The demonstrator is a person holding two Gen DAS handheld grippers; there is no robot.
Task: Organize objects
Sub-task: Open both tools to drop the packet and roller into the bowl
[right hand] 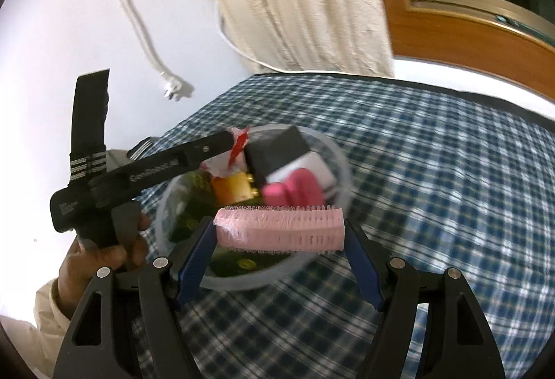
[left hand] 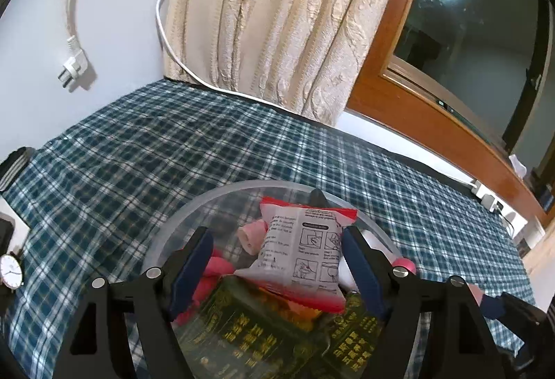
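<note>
- Left gripper (left hand: 277, 269) first, in its own wrist view: both blue-padded fingers reach down into the clear plastic bowl (left hand: 222, 193), spread wide, with a red-edged sachet (left hand: 301, 254) printed with instruction drawings between them. The right pad touches the sachet's edge; the left pad stands clear, so nothing is clamped.
- Under the sachet lie pink rollers (left hand: 216, 269) and dark green packets with gold lettering (left hand: 249, 334).
- Only this view shows the wristwatch (left hand: 10, 269) at the left edge of the checked cloth (left hand: 145, 150) and the white power strip (left hand: 489, 198) by the wooden window frame.
- Over to the right wrist view: the right gripper (right hand: 279, 229) is clamped on a pink hair roller (right hand: 279, 229), pads pressing on its two ends.
- The roller's long axis runs left to right, straight across the fingers, held in the air above the near rim of the bowl (right hand: 341, 157).
- Only this view shows the person's hand (right hand: 104, 254) on the left tool's black handle, a cream sleeve below it, and that tool's finger dipping into the bowl from the left.
- It also shows a black-and-white box (right hand: 288, 153) and a pink block (right hand: 295, 190) in the bowl; the picture is blurred.
</note>
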